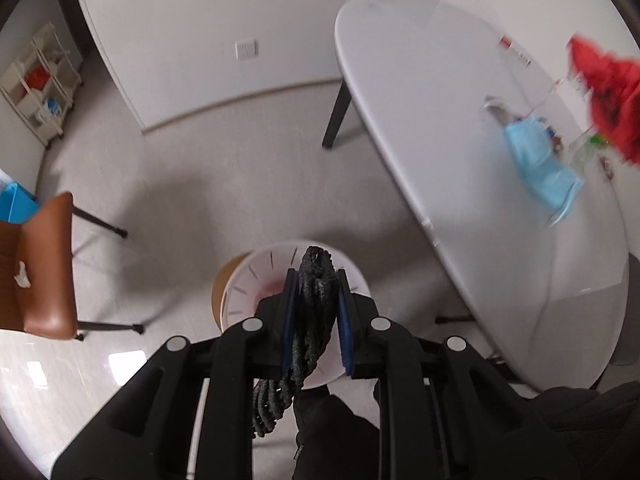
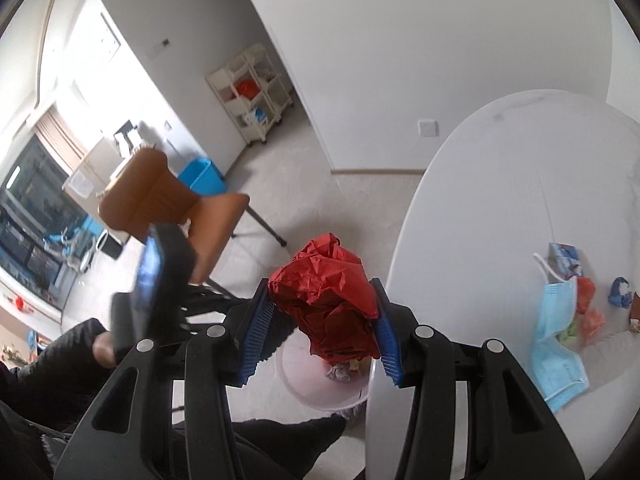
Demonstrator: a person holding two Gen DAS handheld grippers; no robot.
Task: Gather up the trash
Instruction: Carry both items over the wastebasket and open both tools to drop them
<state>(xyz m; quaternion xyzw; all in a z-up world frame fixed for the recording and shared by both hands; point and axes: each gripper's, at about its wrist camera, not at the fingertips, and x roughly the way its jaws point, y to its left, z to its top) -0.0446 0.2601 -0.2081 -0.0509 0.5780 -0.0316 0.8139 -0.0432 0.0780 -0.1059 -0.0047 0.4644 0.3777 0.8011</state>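
Observation:
My left gripper [image 1: 316,280] is shut on a black knitted rag [image 1: 310,320] and holds it over a white slotted waste bin [image 1: 256,276] on the floor. My right gripper [image 2: 322,300] is shut on a crumpled red paper [image 2: 328,304], above the same bin [image 2: 304,380], which has scraps inside. The red paper also shows at the right edge of the left wrist view [image 1: 608,96]. A blue face mask [image 1: 540,164] [image 2: 560,340] lies on the white oval table [image 1: 460,160] [image 2: 472,240], with small coloured wrappers [image 2: 588,312] beside it.
A brown chair [image 1: 44,272] [image 2: 168,196] stands on the floor to the left, with a white scrap on its seat [image 1: 22,276]. A cream shelf cart [image 1: 40,80] stands by the far wall. A blue box [image 2: 202,178] sits behind the chair.

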